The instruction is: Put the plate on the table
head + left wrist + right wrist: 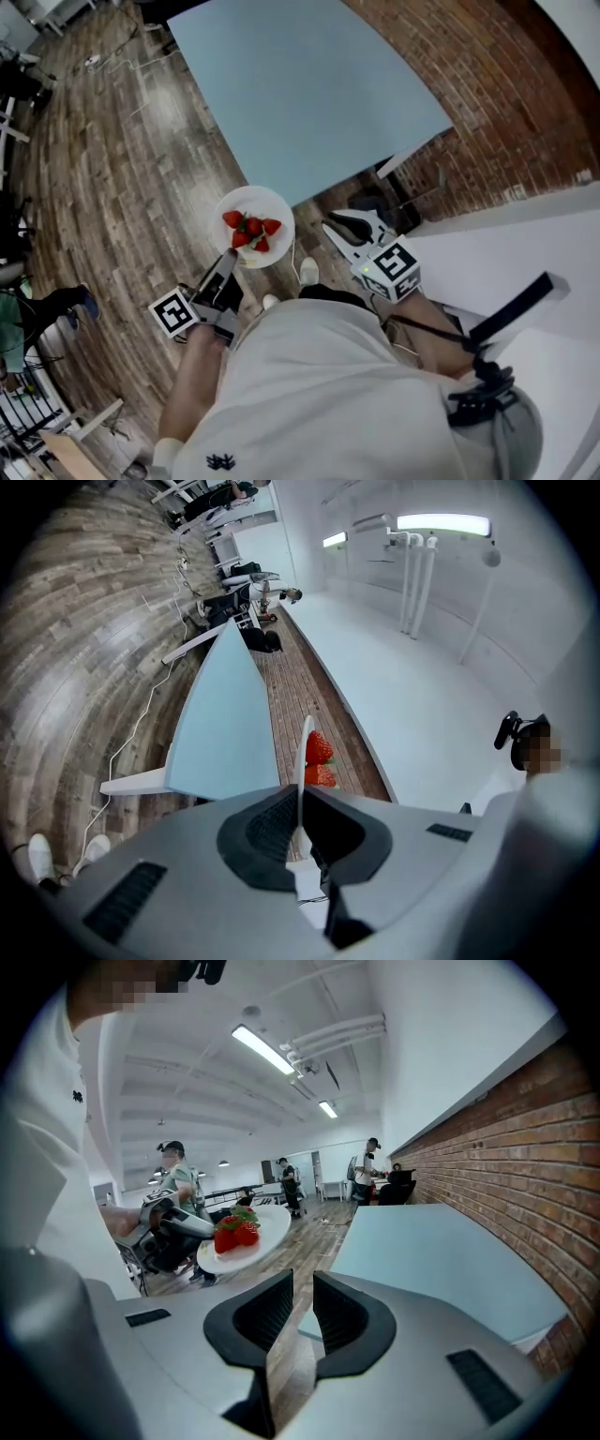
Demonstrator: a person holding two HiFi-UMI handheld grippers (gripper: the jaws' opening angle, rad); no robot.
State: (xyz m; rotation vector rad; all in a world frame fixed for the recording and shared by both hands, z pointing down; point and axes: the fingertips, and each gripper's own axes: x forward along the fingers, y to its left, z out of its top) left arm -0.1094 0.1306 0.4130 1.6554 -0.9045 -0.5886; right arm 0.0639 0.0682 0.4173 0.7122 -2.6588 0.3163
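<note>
- Wood-plank floor (122,187) lies under the load, with the pale blue table (300,94) ahead of us beside a brick wall (525,94).
- Our left hand-held gripper (231,256) has its jaws nearly together, pinched on the near rim of the white plate (258,199). The plate hangs in the air over the floor, just short of the table's near corner, with strawberries (251,232) piled on it.
- Our right hand-held gripper (336,228) has a narrow gap between its jaws and nothing in it, so it gives the plate no support.
- One-sided hold: we judge that the far edge could sag or the rim could slip out of the pinch, dropping the plate on the floor.
- Any tilt or sudden stop could roll the strawberries off.
- Coming in too low could knock the rim against the table's corner and twist the plate in the jaws.
- Letting go before the base sits flat on the table could leave the plate overhanging the edge and tipping.
</note>
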